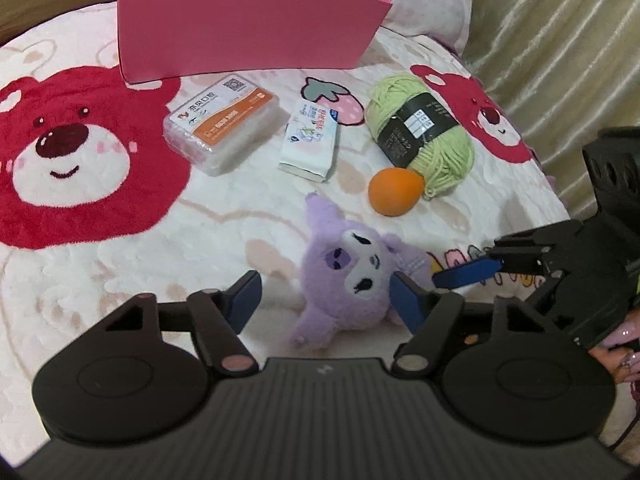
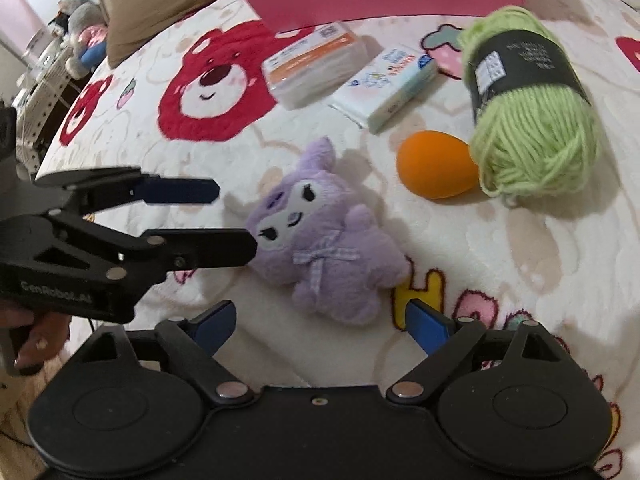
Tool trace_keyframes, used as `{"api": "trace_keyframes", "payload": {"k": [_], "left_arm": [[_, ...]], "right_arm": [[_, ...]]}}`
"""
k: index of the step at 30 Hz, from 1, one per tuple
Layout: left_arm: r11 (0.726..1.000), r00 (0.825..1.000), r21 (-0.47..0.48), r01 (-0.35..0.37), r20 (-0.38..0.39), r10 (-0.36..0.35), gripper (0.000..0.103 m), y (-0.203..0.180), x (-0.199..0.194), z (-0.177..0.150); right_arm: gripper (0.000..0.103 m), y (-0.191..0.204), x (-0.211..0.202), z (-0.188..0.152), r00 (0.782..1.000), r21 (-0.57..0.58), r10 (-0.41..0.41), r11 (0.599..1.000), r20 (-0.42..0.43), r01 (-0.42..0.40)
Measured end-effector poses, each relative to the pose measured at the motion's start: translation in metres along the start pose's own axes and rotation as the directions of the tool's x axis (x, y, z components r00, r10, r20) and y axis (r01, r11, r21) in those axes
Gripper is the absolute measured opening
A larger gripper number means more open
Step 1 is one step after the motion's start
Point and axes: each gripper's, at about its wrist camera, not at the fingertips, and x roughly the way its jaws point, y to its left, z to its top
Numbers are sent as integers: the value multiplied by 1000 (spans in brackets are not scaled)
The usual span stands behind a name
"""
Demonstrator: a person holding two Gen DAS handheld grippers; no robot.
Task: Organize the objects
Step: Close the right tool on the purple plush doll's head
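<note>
Your left gripper (image 1: pixel 324 300): jaws spread wide, holding nothing, one blue pad on each side of the purple plush toy (image 1: pixel 352 276); from the right wrist view its lower finger tip sits right against the toy's head, contact uncertain

Your right gripper (image 2: pixel 320 324): jaws also wide, holding nothing, hovering just short of the plush toy's feet

Purple plush toy: lying face up on the bear-print blanket (image 1: pixel 100 240), between your two tools, gingham bow on its chest

Orange ball (image 1: pixel 395 191): just beyond the toy, touching the green yarn skein (image 1: pixel 420 128)

Green yarn skein: on its side, dark paper band around the middle

Tissue pack (image 1: pixel 310 142): left of the yarn, lying flat, apart from it

Clear plastic case (image 1: pixel 220 124) with an orange and white label: left of the tissue pack, close to the pink box (image 1: pixel 248 24)

Pink box: open top, white inside, at the far edge of the blanket; its contents cannot be seen from here

Beige curtain (image 1: pixel 560 40): hanging along the right side of the bed
</note>
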Motion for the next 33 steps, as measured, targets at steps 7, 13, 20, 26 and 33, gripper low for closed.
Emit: {"api": "trace_keyframes", "payload": {"k": [7,13,20,26,33], "left_arm": [[993,996,-77,92,8,-92,32,17,10,-4],[990,995,-101,101,23,-99,27,6,12,-9],[981,997,-175,79,5,-80,27,10,7,-10],[970,997,-230,76,5,-77,37,19,16,-14],[972,996,-217,90,-2,-92,29,16,18,-12]], "right_arm": [[61,8,7,-1,995,-91,-94,991,41,97],[48,13,12,2,984,-134,-166,976,66,174],[48,28,12,2,972,-249,-210,941,103,229],[56,18,8,-2,982,-214,-153,961,107,173],[52,4,2,-4,983,-95,-61,992,174,79]]}}
